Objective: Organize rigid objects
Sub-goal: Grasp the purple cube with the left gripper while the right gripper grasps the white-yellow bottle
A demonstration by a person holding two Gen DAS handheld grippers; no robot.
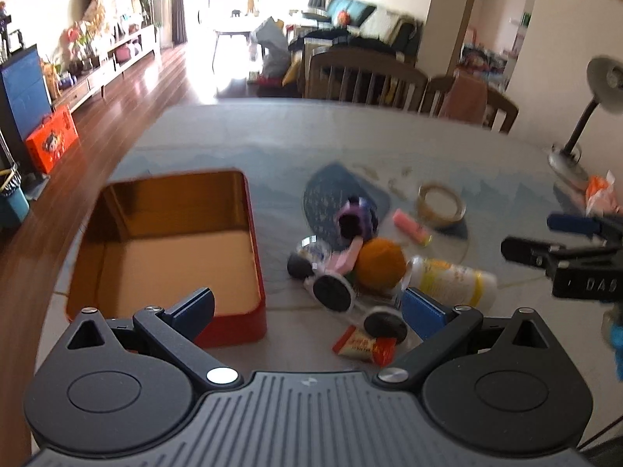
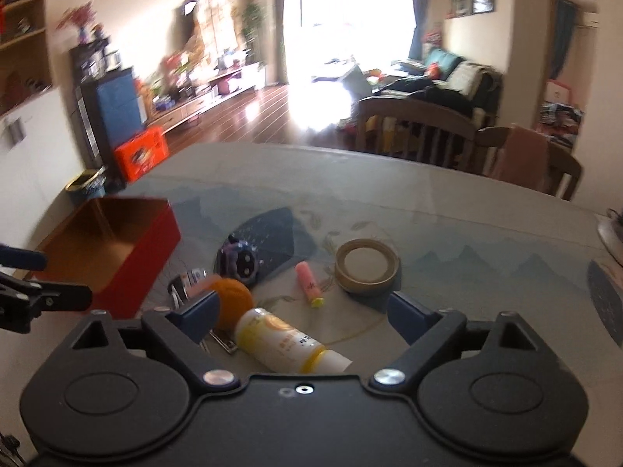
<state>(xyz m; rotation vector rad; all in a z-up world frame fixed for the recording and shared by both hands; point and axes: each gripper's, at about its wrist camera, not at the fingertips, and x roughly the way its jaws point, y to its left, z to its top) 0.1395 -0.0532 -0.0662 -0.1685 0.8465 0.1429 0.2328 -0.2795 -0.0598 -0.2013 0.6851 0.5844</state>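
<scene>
Several small objects are clustered on the surface (image 1: 241, 136) beside the open red tin (image 1: 171, 249): an orange ball (image 1: 379, 262), a white bottle (image 2: 288, 342), a pink marker (image 2: 309, 282) and a tape roll (image 2: 368, 264). A red packet (image 1: 364, 344) is seen only from the left wrist. Both the left tool (image 1: 307, 311) and right tool (image 2: 303, 313) are spread wide, nothing gripped.

Both views are taken from just above the tabletop (image 1: 241, 132), looking forward over open jaws toward the bright window. The open red metal tin with gold interior (image 1: 167, 241) fills the left view's lower left; it sits at the right view's left edge. The orange ball (image 2: 233, 300) and white yellow-labelled bottle (image 2: 284, 344) are shared.
</scene>
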